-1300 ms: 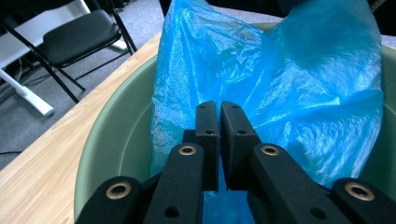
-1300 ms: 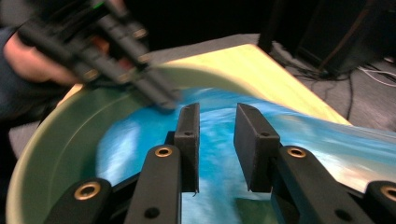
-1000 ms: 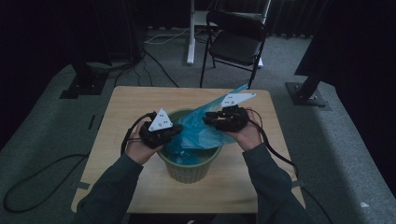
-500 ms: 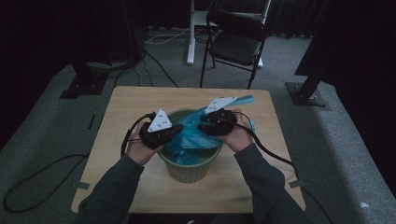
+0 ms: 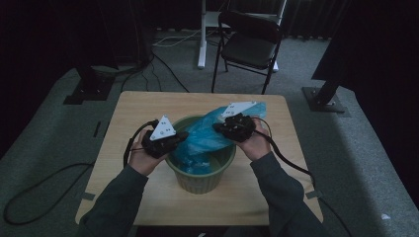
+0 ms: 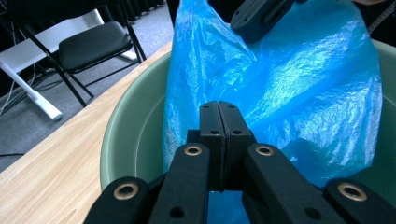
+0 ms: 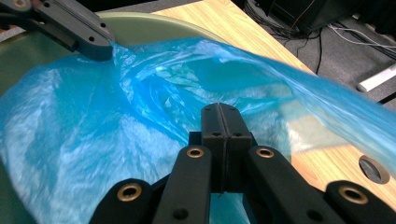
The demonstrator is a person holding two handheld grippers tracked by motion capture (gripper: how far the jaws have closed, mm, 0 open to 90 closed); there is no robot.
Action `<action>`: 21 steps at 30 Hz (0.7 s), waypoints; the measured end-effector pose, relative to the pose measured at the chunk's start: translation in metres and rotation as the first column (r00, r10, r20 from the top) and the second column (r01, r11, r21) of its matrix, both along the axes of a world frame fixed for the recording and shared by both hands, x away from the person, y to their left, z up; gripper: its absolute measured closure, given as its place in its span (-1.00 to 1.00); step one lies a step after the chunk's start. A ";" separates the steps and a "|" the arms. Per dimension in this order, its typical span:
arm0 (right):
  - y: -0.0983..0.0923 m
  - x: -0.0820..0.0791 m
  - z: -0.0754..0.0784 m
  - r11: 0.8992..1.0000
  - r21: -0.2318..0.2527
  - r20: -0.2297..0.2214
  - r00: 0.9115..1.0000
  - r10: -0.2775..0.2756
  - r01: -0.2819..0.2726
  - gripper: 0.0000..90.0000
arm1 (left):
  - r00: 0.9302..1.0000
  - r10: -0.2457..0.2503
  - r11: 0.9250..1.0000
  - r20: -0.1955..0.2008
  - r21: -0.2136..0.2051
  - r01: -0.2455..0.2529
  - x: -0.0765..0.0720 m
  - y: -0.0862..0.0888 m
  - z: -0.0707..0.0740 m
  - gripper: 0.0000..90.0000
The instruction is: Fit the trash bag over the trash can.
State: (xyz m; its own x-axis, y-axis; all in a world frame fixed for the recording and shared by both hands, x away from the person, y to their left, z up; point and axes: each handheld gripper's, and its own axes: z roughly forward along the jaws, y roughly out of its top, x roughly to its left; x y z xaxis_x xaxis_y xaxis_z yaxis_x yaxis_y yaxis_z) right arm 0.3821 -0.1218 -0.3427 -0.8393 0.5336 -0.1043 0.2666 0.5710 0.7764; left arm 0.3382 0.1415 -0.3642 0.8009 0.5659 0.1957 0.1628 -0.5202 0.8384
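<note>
A green bin point(image 5: 200, 180) stands on the wooden table point(image 5: 148, 103) with a blue plastic bag point(image 5: 205, 138) inside it, one side trailing over the far right rim. My left gripper point(image 5: 184, 136) is at the left rim, its jaws pressed flat together in the left gripper view point(image 6: 218, 106) on the bag's film point(image 6: 289, 93). My right gripper point(image 5: 217, 127) is at the right rim. Its jaws have just been closing and now meet point(image 7: 218, 108) with the bag's film point(image 7: 93, 121) pinched between them. Each gripper view shows the other gripper at the bag's top edge.
A black folding chair point(image 5: 249, 44) stands behind the table, beside a white stand leg point(image 5: 202, 34). Cables trail from both grippers across the table and floor. A dark hole point(image 7: 372, 169) is in the tabletop near the bag's loose end.
My right gripper has shifted slightly toward the bin, and the bag's raised far corner has dropped lower. My left gripper has stayed at the left rim.
</note>
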 end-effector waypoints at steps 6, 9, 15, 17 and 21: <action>-0.008 -0.005 0.005 1.000 -0.011 0.024 1.000 -0.019 0.019 1.00 | 1.000 0.010 1.000 -0.010 0.004 -0.010 0.000 0.004 -0.003 0.98; -0.014 -0.006 0.006 0.999 -0.003 0.023 0.999 -0.033 0.033 1.00 | 1.000 0.013 1.000 -0.011 0.006 -0.013 -0.001 0.007 -0.005 0.98; -0.027 -0.005 0.004 0.998 0.009 0.023 0.998 -0.064 0.064 1.00 | 1.000 0.024 1.000 -0.016 0.007 -0.024 -0.001 0.011 -0.007 0.98; -0.036 -0.005 0.004 0.996 0.016 0.020 0.996 -0.082 0.082 1.00 | 0.999 0.033 0.999 -0.017 0.003 -0.033 -0.001 0.015 -0.007 0.98; -0.046 -0.005 0.005 0.993 0.025 0.023 0.993 -0.114 0.113 1.00 | 0.999 0.044 0.999 -0.016 -0.004 -0.044 -0.001 0.019 -0.007 0.98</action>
